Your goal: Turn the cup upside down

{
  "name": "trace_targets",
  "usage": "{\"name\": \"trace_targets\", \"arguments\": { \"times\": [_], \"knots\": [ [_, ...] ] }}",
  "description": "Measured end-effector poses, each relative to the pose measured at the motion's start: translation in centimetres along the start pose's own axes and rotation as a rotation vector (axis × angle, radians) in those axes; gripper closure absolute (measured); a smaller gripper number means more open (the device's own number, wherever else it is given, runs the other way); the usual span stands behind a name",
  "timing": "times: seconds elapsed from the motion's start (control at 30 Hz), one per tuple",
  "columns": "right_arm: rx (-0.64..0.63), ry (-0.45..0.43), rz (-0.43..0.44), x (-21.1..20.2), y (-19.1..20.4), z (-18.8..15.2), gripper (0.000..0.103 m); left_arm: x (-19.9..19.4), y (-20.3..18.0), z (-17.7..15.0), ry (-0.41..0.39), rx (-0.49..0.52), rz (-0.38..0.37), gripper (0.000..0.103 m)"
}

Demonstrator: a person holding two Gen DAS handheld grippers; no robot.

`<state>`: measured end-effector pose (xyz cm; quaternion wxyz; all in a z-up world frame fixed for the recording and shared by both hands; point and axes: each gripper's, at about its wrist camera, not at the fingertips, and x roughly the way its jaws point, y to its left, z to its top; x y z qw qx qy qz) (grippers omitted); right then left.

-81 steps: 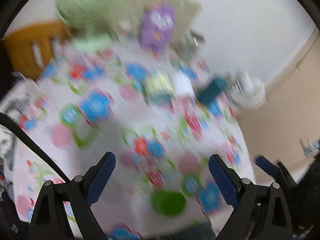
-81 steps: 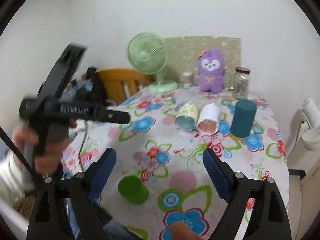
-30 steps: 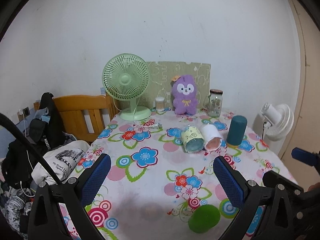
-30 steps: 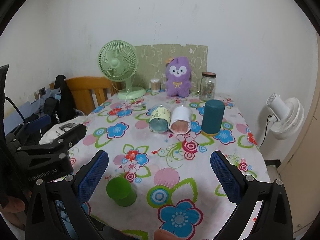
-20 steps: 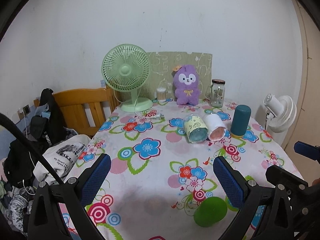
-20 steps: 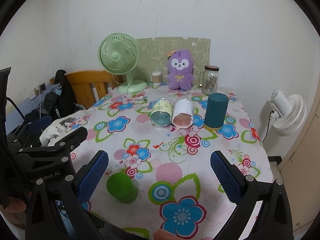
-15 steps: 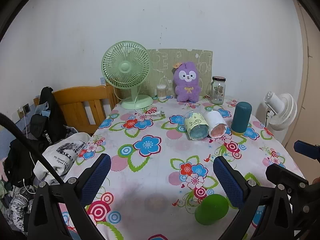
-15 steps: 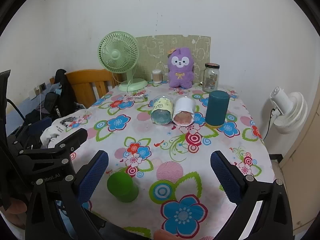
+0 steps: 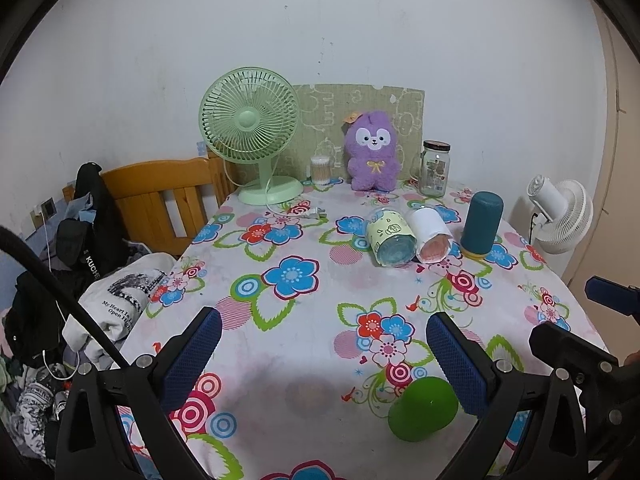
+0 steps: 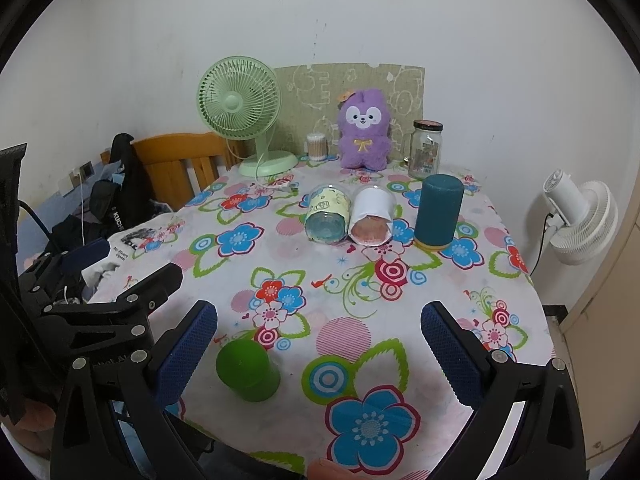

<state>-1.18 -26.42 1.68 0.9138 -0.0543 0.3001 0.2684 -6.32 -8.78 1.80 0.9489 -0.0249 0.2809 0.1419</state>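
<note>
A green cup (image 9: 423, 409) stands mouth-down near the front edge of the flowered table (image 9: 304, 320); in the right wrist view the green cup (image 10: 247, 369) sits at lower left. Farther back a pale yellow cup (image 9: 391, 231) (image 10: 326, 215) and a white cup (image 9: 431, 234) (image 10: 372, 216) lie on their sides, mouths toward me. A dark teal cup (image 9: 481, 225) (image 10: 437, 210) stands mouth-down to their right. My left gripper (image 9: 324, 354) is open and empty above the front of the table. My right gripper (image 10: 319, 346) is open and empty, with the green cup beside its left finger.
At the back stand a green desk fan (image 9: 253, 132), a purple plush toy (image 9: 374, 157), a glass jar (image 9: 435, 168) and a small cotton-swab jar (image 9: 321, 170). A wooden chair (image 9: 168, 196) with clothes stands left. A white fan (image 9: 560, 216) stands right of the table.
Both grippers have steadied and moved slightly forward toward the table; the cups look nearer. Both stay open and empty. No cup has moved.
</note>
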Motion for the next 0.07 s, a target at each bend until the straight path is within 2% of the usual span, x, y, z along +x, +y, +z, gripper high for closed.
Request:
{"name": "trace_targets", "arguments": {
  "times": [0.07],
  "knots": [
    [0.000, 0.000, -0.001, 0.03, -0.03, 0.02, 0.000, 0.08, -0.08, -0.02, 0.002, 0.004, -0.001, 0.000]
  ]
}}
